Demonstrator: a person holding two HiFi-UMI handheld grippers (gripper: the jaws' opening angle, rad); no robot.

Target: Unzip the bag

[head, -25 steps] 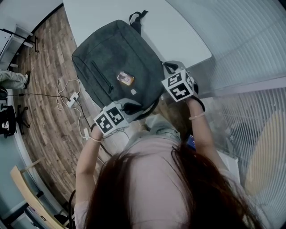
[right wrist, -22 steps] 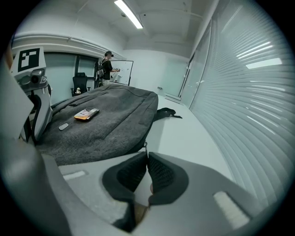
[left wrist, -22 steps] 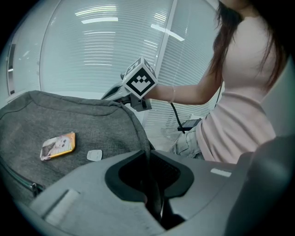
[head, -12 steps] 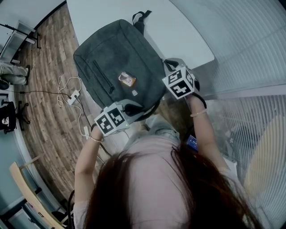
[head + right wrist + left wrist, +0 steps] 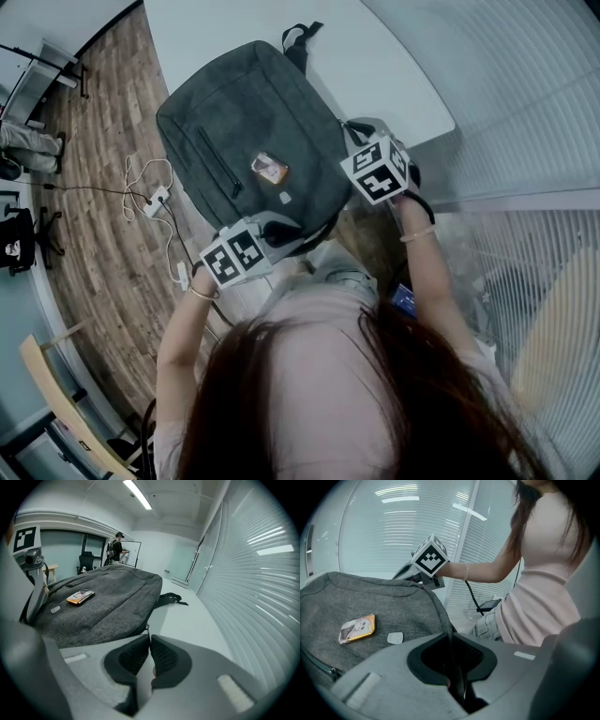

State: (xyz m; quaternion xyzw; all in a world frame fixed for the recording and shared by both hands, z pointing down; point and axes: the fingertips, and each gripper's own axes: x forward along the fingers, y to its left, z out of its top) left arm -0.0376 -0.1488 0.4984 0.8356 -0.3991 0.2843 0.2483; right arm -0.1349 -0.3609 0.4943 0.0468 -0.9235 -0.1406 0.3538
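A dark grey backpack [image 5: 248, 131] lies flat on the white table [image 5: 375, 66], with an orange card [image 5: 269, 168] and a small white label [image 5: 286, 197] on its front. My left gripper [image 5: 292, 228] is at the bag's near end. In the left gripper view it [image 5: 454, 667] is shut on a dark strip of the bag's edge [image 5: 440, 613]. My right gripper [image 5: 347, 136] is at the bag's right side. In the right gripper view it [image 5: 149, 641] is shut on a small zipper pull [image 5: 147, 630] beside the backpack [image 5: 103, 602]. The carry handle [image 5: 171, 598] lies at the far end.
The table edge runs close to the person's body. Slatted blinds [image 5: 525, 141] stand to the right. Cables and a power strip [image 5: 150, 202] lie on the wood floor to the left. A chair [image 5: 56, 394] is at lower left. A person [image 5: 117, 545] stands far off.
Both grippers keep their hold on the bag. The head view has drifted slightly, and the left gripper sits a touch lower and to the right.
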